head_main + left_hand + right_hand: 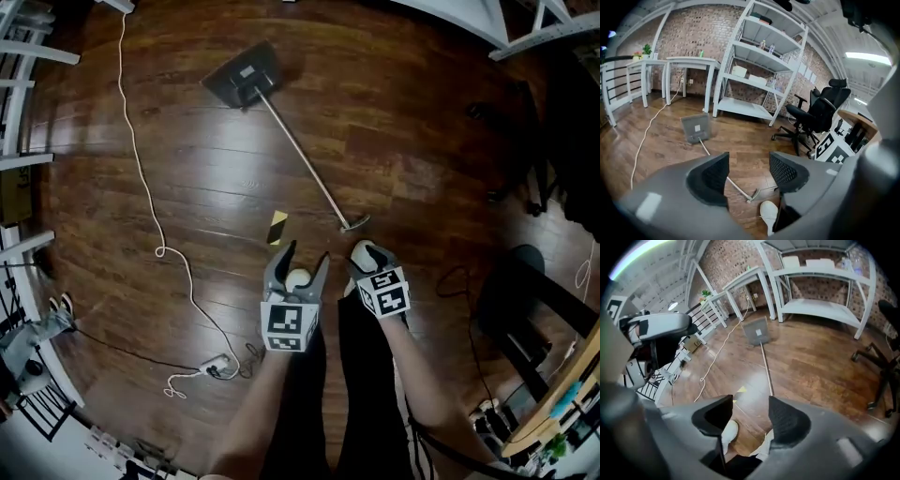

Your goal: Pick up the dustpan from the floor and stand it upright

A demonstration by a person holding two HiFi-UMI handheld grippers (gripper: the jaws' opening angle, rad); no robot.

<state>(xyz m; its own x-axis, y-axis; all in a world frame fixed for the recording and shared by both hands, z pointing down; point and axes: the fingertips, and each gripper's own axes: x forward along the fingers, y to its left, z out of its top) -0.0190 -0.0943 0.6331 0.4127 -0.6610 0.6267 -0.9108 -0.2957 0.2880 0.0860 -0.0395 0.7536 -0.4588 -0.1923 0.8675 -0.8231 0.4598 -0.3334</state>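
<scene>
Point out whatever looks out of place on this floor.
The long-handled dustpan lies flat on the floor instead of standing, its handle running toward the person's shoes. A white cable trails loose across the boards, and a yellow-and-black scrap sits near the handle's end.

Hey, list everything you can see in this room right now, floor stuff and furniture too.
dark grey dustpan with long metal handle: one, grey, lying flat on the brown wooden floor
thin white cable: one, white, trailing across the floor, left
yellow-and-black tape strip: one, beside the handle's end
white power strip: one, lower left
white metal shelving unit: one, by the brick wall
white tables: two, left of the shelving
black office chair: one, right of the shelving
white shoes: two, under the grippers
left hand-held gripper: grey, open, empty
right hand-held gripper: grey, open, empty
</scene>
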